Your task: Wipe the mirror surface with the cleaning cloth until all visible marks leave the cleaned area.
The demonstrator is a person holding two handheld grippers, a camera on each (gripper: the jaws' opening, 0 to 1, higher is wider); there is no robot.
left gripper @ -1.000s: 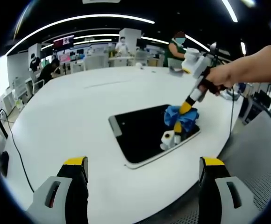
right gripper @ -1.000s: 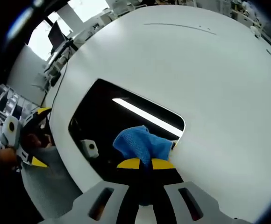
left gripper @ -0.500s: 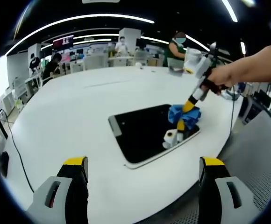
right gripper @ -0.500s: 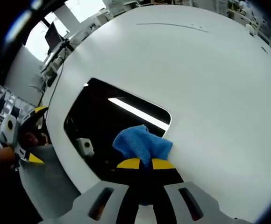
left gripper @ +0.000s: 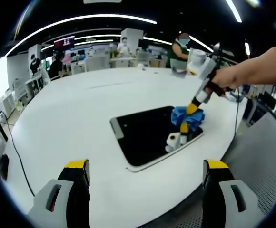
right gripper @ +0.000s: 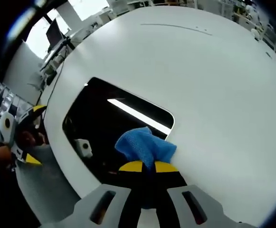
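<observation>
In the left gripper view, the left gripper (left gripper: 146, 178) hangs back over the near edge of the white table (left gripper: 71, 118), its two yellow-tipped jaws spread wide with nothing between them. Ahead lies the mirror (left gripper: 150, 135), a dark rounded rectangle flat on the table and close to the table's near edge. At the mirror's far right corner the right gripper (left gripper: 191, 110), held in a person's hand (left gripper: 226, 78), presses the blue cleaning cloth (left gripper: 186, 118) down onto the glass. A reflection of that gripper shows in the glass just below the cloth.

The risk here appears to be the mirror itself. It seems to lie loose, and nothing steadies it, since the left gripper is well apart from it. A hard stroke toward the near side could slide it toward the table edge.

In the right gripper view, the right gripper (right gripper: 144, 167) has its jaws clenched on the bunched cloth (right gripper: 146, 146), which sits at the mirror's (right gripper: 104, 123) edge near a corner, partly over the white table (right gripper: 214, 85). A bright ceiling light reflects as a streak across the glass. No marks can be made out on the dark surface, so missed spots are likely. The cloth is held by a small pinch; dragging it could pull it free, or let the jaw tips scrape the glass.
</observation>
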